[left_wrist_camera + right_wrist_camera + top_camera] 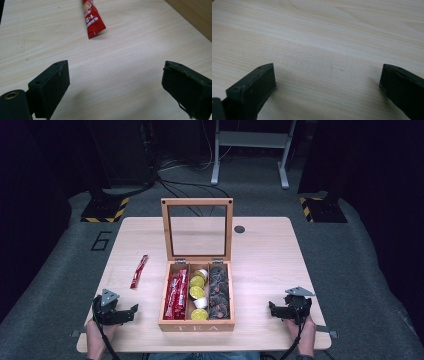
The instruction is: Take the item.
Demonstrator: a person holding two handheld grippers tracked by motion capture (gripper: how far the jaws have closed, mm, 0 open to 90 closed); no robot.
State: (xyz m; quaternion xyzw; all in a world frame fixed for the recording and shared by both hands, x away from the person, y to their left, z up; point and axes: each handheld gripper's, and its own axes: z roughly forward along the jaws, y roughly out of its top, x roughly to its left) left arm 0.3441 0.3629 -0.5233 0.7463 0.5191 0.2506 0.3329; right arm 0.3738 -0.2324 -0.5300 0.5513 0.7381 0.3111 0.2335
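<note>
The red sachet (139,271) lies flat on the worktop (270,265), left of centre in the high view, apart from the wooden tea box (197,324). The left gripper (131,311) is nearest, below it, fingers wide open and empty. The right gripper (272,308) is open too. The sachet looks light, thin and soft; I would pinch it across the middle.

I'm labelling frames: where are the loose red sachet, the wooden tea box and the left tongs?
Loose red paper sachet (93,21), left gripper view, printed middle.
Open wooden tea box (197,325), high view, front wall.
Left tongs (115,82), left gripper view, gap between tips.
</note>
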